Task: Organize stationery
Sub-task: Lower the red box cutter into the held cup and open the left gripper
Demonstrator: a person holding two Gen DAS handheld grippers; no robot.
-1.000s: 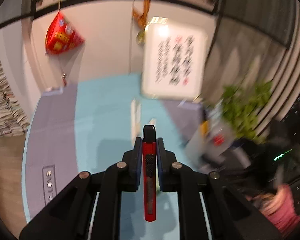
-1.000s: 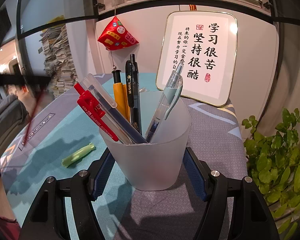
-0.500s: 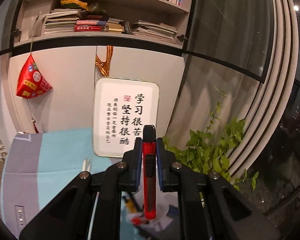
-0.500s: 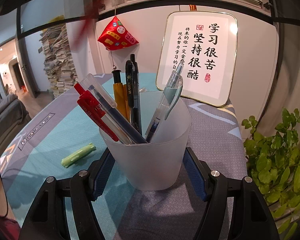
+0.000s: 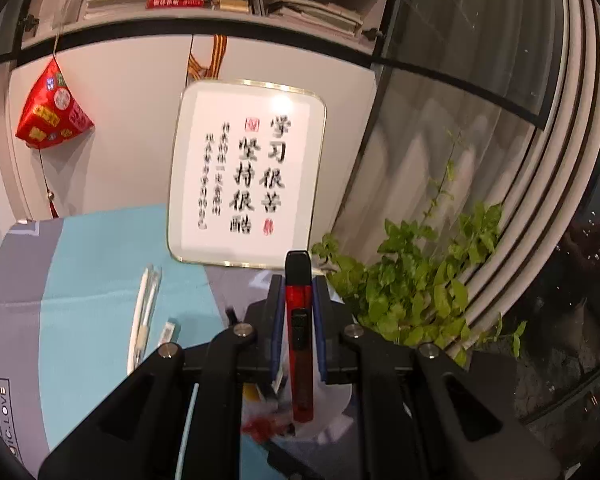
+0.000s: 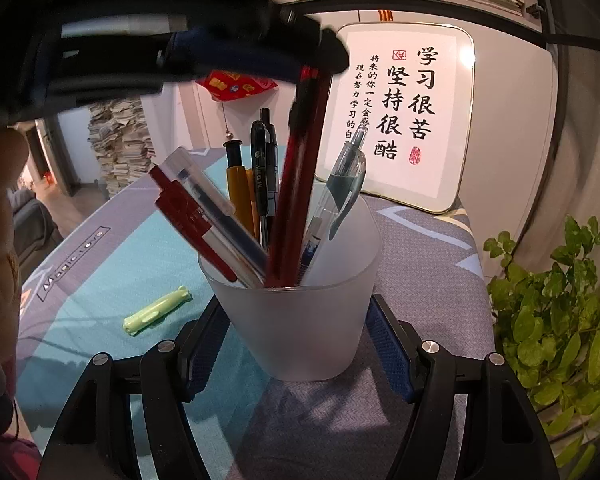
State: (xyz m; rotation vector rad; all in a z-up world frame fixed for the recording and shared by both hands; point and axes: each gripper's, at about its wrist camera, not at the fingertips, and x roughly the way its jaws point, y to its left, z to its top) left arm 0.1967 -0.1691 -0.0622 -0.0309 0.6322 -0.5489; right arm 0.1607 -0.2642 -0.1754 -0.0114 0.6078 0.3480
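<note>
Left tool [image 5: 296,304] pinches slim red pen [image 5: 300,344] | right tool [image 6: 296,336] clamps frosted tapered cup [image 6: 300,320]

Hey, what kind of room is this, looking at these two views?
Probably a home study or reading room. Bookshelves run above the desk, a framed calligraphy board leans on the wall, tall stacks of papers stand behind, and a pen cup sits on the desk mat.

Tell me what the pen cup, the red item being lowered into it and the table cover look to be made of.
Pen cup: frosted translucent plastic, probably; the pens show dimly through its matte wall. Red item: glossy hard plastic with a black tip and slider, likely a utility knife, though that is uncertain. Table cover: woven fabric; a fine herringbone weave shows in the grey part.
</note>
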